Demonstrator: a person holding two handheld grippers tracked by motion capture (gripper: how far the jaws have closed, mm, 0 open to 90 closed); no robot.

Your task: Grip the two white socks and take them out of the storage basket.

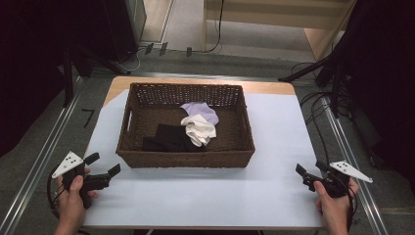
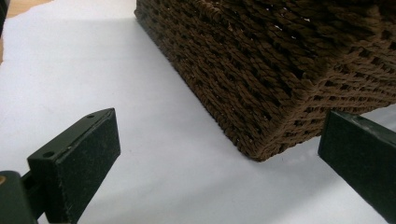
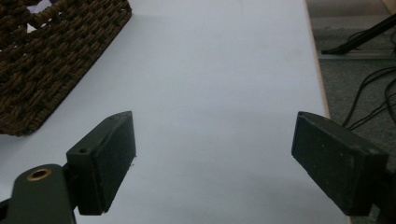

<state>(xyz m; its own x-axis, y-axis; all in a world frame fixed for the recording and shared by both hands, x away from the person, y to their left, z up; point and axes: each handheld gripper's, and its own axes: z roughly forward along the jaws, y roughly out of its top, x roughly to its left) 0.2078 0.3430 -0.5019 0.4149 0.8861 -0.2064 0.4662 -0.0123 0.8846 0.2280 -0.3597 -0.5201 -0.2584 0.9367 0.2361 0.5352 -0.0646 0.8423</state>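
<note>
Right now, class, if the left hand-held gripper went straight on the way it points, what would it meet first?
Most likely the wicker basket: in the left gripper view its near corner sits between the open jaws of the left hand-held gripper, just ahead. Only bare white table cover lies before it, though depth is hard to judge.

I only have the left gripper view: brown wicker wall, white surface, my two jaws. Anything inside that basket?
Observer: Yes. In the wicker basket lie three cloths: a purple cloth, a white cloth and a black cloth.
Operator: Where's the other gripper?
Observer: The right gripper is at the table's near right corner, apart from the basket, jaws open and empty.
Operator: Basket handles?
Observer: A slot handle shows in its left wall.
</note>
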